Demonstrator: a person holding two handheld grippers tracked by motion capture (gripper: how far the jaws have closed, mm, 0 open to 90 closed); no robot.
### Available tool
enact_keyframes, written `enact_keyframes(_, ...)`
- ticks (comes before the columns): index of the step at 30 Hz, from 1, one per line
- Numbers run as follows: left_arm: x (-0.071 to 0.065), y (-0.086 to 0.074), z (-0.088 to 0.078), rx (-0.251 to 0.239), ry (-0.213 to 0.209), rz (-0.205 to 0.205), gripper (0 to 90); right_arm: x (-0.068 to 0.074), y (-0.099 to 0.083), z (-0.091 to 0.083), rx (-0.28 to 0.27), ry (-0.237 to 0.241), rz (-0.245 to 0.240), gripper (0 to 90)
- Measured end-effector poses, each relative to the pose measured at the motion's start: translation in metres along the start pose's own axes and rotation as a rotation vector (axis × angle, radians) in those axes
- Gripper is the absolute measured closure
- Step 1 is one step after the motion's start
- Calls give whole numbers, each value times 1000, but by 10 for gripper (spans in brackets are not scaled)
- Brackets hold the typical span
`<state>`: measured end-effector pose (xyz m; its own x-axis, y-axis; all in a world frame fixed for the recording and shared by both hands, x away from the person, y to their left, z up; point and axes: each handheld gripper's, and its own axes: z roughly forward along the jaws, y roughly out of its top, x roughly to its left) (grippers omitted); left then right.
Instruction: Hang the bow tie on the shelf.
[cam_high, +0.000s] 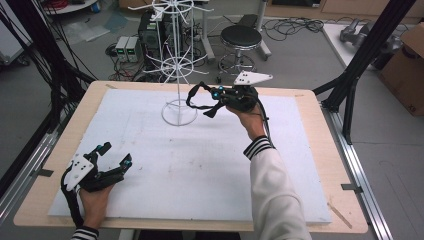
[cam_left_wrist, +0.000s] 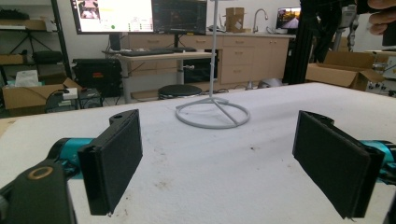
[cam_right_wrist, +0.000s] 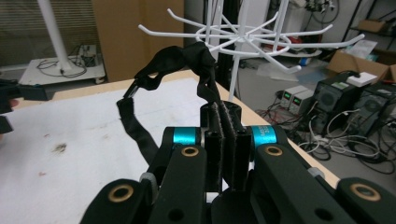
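A round black stool (cam_high: 241, 37) stands on the grey floor beyond the table's far edge, with loose cables (cam_high: 292, 24) curling on the floor just behind it. Near the rack's far side sit a black computer tower (cam_high: 148, 31) and two small pale boxes (cam_high: 128, 48). A cardboard box (cam_high: 407, 67) rests at the right edge. In the left gripper view, two monitors (cam_left_wrist: 140, 15) hang above a desk (cam_left_wrist: 154, 56), with wooden cabinets (cam_left_wrist: 245, 56) beside it.
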<state>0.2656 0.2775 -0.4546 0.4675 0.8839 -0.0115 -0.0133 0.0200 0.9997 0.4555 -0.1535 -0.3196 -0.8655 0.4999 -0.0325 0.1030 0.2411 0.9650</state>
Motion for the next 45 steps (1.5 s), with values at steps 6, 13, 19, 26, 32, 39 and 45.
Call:
enact_keyframes(6,0,0,0,0,0,-1,162,5,3,7,-13,-18,-12,878)
enact_keyframes(13,0,0,0,0,0,-2,162,11,18,18,-32,-56,-9,877)
enact_keyframes(19,0,0,0,-1,-1,-5,162,15,23,33,-42,-114,10,878)
enact_keyframes(26,0,0,0,-1,0,-9,162,15,19,46,-37,-158,38,877)
enact_keyframes(32,1,0,0,1,0,-9,162,12,17,53,-36,-184,56,877)
enact_keyframes(39,1,0,0,2,0,-11,162,9,10,61,-21,-199,80,877)
enact_keyframes(45,0,0,0,2,0,-10,162,8,8,63,-3,-211,78,875)
